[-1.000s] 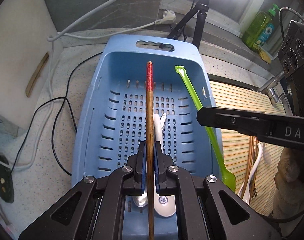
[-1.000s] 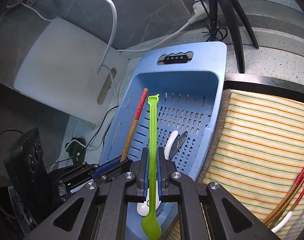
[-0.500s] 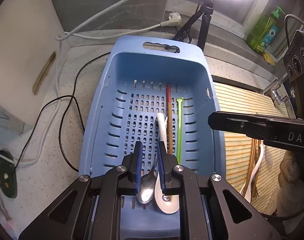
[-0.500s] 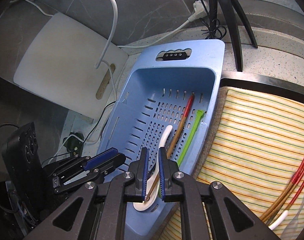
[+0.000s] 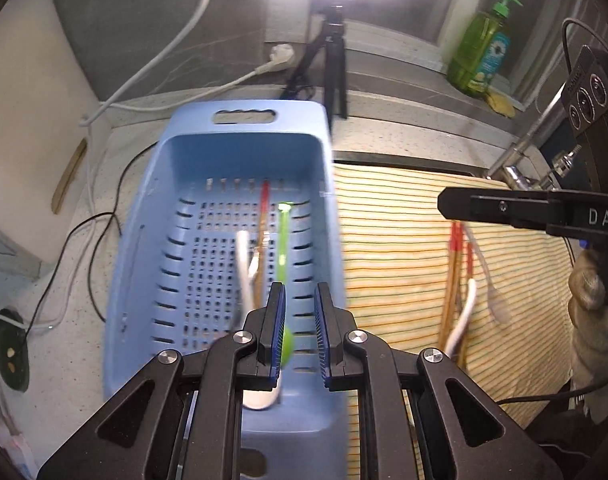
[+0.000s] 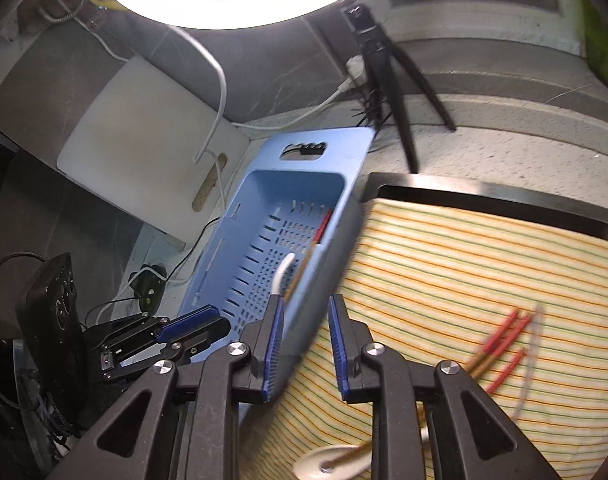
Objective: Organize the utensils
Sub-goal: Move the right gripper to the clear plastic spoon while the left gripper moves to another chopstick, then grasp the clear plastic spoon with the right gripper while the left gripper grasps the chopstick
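I see my left gripper (image 5: 298,334) and right gripper (image 6: 304,346) both with fingers apart, holding nothing. The perforated blue plastic basket (image 5: 144,248) holds a red-tipped wooden chopstick (image 5: 263,216), a green plastic spoon (image 5: 282,248) and a white spoon (image 5: 244,268). More red-tipped chopsticks (image 6: 500,340) lie on the striped yellow cloth (image 6: 444,264).

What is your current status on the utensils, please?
Left gripper and right gripper open, empty. Chopstick and green spoon in blue basket. More chopsticks wait on striped towel.
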A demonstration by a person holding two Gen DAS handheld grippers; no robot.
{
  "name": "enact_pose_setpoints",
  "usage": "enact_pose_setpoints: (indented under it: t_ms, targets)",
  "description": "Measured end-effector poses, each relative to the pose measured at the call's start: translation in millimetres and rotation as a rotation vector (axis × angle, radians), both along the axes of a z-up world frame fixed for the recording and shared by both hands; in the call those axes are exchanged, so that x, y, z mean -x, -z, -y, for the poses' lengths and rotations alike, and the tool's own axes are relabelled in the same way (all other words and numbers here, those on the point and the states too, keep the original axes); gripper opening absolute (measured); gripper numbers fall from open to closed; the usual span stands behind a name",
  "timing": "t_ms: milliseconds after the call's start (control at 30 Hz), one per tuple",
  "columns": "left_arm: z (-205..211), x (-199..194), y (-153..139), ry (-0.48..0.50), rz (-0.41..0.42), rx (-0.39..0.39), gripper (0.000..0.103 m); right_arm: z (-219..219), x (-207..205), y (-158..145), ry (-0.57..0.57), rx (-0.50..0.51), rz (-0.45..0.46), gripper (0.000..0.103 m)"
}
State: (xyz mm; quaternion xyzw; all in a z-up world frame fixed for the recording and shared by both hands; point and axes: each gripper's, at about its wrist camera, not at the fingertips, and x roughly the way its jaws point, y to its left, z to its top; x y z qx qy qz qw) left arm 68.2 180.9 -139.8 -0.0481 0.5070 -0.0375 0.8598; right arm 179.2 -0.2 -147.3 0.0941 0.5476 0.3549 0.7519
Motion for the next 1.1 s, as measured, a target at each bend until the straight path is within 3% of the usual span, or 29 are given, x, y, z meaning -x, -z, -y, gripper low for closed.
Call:
enact_pose_setpoints:
  t_ms: [367,600,1100]
  targets:
    - [71,-1,7,0.111,-0.019,0.035,0.013,89,-1,-2,0.059,0.045,0.037,0.032]
    - [108,-5,22,0.185,-0.064,0.034,0.013,131,2,7,0.116,0.103,0.113,0.032]
    - [137,-24,61,0.269,-0.165,0.005,0.013,143,6,67,0.092,0.203,-0.036,0.032]
